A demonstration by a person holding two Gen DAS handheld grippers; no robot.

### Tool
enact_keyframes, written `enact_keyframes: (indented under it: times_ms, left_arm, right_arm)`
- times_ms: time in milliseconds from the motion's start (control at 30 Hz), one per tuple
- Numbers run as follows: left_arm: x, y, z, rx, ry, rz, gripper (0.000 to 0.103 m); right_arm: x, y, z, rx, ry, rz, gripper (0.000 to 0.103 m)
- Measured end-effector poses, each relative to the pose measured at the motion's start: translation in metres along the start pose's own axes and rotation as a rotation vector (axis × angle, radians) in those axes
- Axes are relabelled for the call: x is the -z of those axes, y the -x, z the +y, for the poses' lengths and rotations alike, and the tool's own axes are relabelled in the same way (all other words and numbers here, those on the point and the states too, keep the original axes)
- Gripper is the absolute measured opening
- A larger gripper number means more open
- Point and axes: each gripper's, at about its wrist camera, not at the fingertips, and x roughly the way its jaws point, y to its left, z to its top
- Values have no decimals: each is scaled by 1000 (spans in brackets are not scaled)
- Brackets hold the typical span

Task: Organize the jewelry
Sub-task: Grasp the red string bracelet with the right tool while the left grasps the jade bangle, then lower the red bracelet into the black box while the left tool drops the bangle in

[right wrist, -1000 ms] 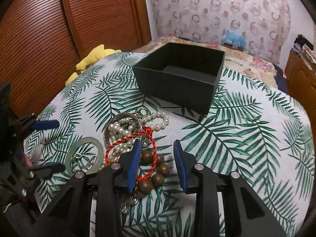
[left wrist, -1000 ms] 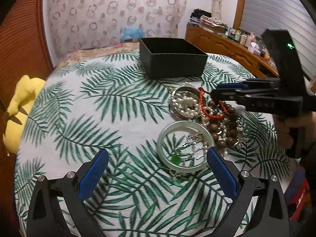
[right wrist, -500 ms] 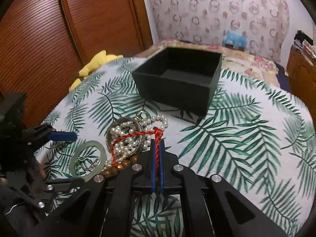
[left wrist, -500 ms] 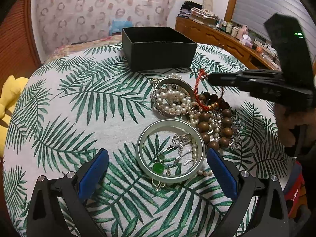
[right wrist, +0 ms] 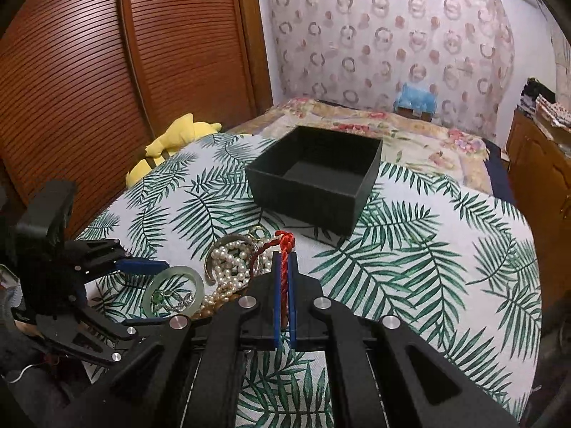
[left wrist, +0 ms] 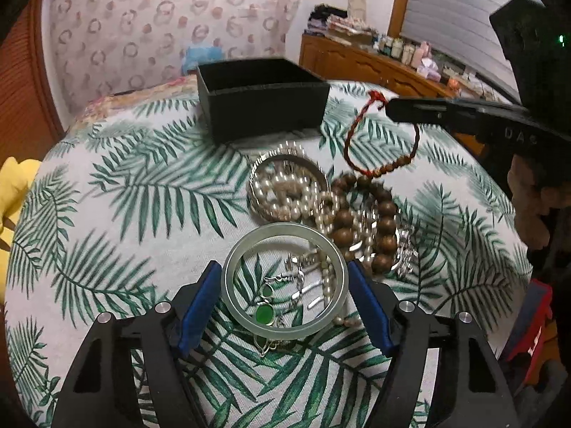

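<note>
Right tongs [right wrist: 283, 278] pinching the red cord bracelet [left wrist: 374, 142] could drag pearls [left wrist: 285, 192] from the pile short of the black box [left wrist: 264, 107], while left tongs [left wrist: 282, 299], closing around the jade bangle [left wrist: 283, 281], could trap its loose charms.

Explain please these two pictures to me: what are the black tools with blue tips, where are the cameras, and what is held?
A person holds two hand tools; each carries a camera looking along its two fingers. One picture is from the left claw, whose jaws are closing around a pale green bangle on the leaf-print cloth. The other is from the right claw, shut on a red cord bracelet, lifted off the pile. Pearls and brown beads lie before an open black box.
</note>
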Motion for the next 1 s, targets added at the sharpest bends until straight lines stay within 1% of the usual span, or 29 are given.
enact_keyframes:
  times_ms: [133,400,633,800,867,933,1000]
  left_arm:
    - [-12,9,7,-7,18,-48,69]
    - [-44,15,20,-30,16,-107,69]
    - [-78,20,25,-29,20,-154,69]
    - [-98,20,25,-53,-1,-173,69]
    - [-106,18,27,-67,-3,-177,69]
    - [-111,15,29,-74,3,-179,69]
    - [-115,10,32,-76,13,-178,69]
  right_arm:
    - [-12,-1,0,9,7,-15,4]
    - [-49,-16,-12,58,8,-41,4]
    - [-92,-40,-32,55,-56,-70,4]
    - [-112,-60,-32,29,-61,-52,4]
    - [-115,-68,-31,12,-61,-41,4]
    - [-115,-82,-33,-17,-72,-10,4]
    - [-114,-92,-38,-8,-89,15,5]
